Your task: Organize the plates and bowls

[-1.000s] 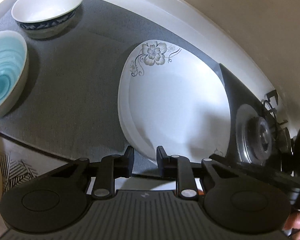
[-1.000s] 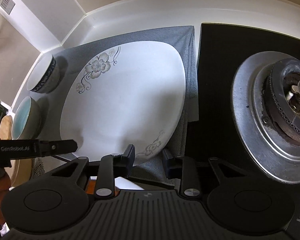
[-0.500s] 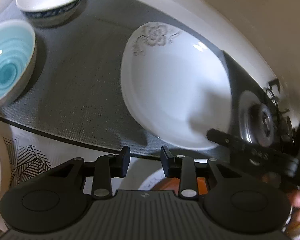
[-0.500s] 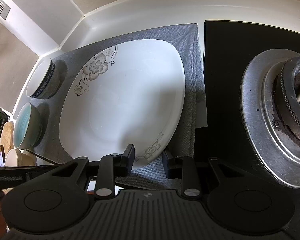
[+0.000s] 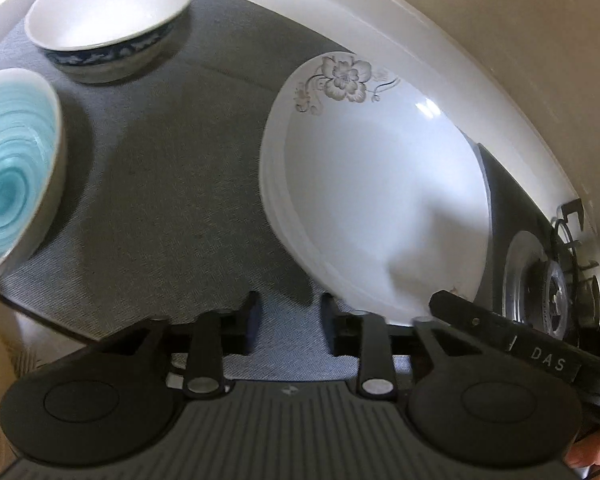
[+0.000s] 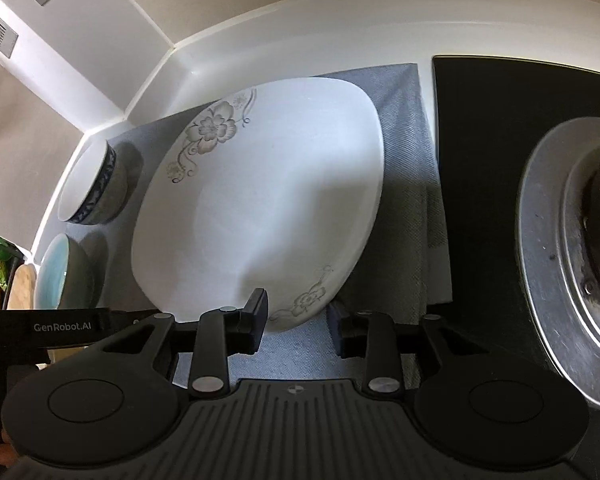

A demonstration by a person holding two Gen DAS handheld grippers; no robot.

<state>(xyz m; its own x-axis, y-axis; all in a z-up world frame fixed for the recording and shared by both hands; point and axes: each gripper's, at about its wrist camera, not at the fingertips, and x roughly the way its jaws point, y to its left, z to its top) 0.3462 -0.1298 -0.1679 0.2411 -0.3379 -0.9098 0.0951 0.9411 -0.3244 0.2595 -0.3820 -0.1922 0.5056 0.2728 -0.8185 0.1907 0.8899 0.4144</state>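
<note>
Grey matting (image 5: 172, 200) covers the counter; the flowered plate (image 6: 268, 200) lies beside the stove, stiff, slick, breakable. My left gripper (image 5: 288, 320) and right gripper (image 6: 300, 320) are opening, empty; I'd pinch its near rim.

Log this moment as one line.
left gripper: opening, empty | right gripper: opening, empty, at plate near rim | bowls: blue bowl, patterned bowl on mat

plate (image 6: 268, 208): glazed white ceramic, shining glossy | mat (image 5: 160, 184): grey woven cloth, looking matt and rough | teal bowl (image 5: 8, 176): glazed, gleaming | burner ring (image 6: 556, 248): brushed metal, showing specks | hob top (image 6: 500, 128): black, glossy
</note>
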